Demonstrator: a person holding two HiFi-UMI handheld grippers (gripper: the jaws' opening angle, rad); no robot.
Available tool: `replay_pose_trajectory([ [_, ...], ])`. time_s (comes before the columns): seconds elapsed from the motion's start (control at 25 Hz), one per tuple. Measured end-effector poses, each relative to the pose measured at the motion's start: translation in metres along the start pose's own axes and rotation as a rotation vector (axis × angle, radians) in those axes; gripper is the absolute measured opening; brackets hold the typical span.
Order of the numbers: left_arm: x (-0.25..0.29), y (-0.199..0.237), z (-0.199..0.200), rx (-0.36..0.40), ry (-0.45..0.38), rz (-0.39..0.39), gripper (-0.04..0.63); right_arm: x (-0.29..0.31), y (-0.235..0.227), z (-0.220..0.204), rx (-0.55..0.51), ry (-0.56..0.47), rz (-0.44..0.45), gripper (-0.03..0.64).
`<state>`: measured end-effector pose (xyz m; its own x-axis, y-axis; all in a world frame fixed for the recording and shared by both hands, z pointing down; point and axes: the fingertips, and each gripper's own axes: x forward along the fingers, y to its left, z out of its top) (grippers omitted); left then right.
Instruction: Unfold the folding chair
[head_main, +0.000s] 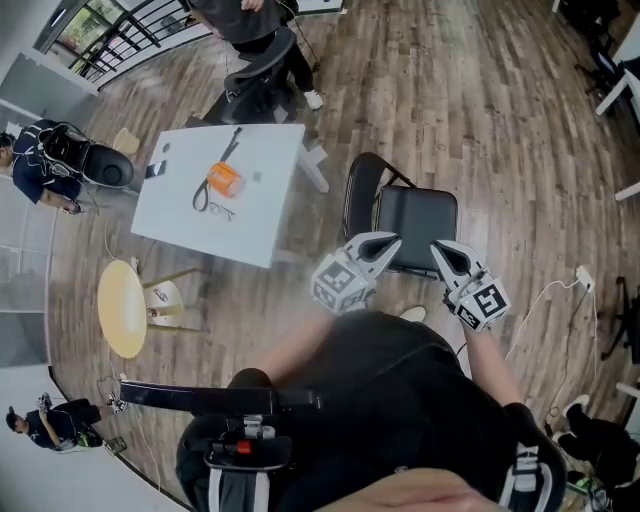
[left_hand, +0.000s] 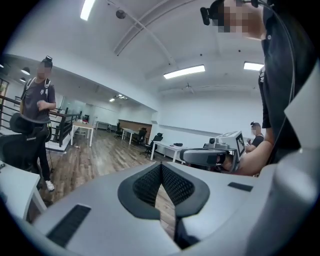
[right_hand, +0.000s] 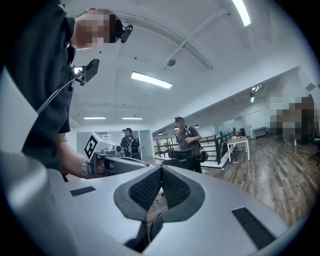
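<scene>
The black folding chair stands on the wood floor in front of me, its seat lying flat and its curved back frame raised at the left. Both grippers hover side by side close to my chest, above the near edge of the seat and touching nothing. My left gripper is shut and empty; its dark pads meet with only floor showing below them. My right gripper is likewise shut and empty, pads pressed together. Each gripper view catches the other gripper off to one side.
A white table with an orange object and a black strap stands left of the chair. A round yellow table sits nearer left. An office chair and several people stand farther off. A white cable lies at the right.
</scene>
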<state>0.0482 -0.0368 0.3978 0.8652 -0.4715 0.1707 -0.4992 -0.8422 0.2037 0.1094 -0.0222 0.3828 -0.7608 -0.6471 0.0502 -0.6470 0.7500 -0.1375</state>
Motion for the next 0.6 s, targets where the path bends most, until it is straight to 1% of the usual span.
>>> replay_pose_trajectory([
  [0.2, -0.013, 0.005, 0.013, 0.023, -0.019, -0.015, 0.005, 0.012, 0.017, 0.01, -0.015, -0.007, 0.006, 0.008],
  [0.4, -0.024, 0.007, 0.013, 0.016, -0.026, -0.029, 0.005, 0.016, 0.027, 0.009, -0.014, 0.004, 0.005, 0.008],
  [0.6, -0.029, 0.003, 0.008, 0.005, -0.015, -0.046, 0.005, 0.016, 0.035, 0.003, 0.0, 0.02, 0.004, 0.008],
])
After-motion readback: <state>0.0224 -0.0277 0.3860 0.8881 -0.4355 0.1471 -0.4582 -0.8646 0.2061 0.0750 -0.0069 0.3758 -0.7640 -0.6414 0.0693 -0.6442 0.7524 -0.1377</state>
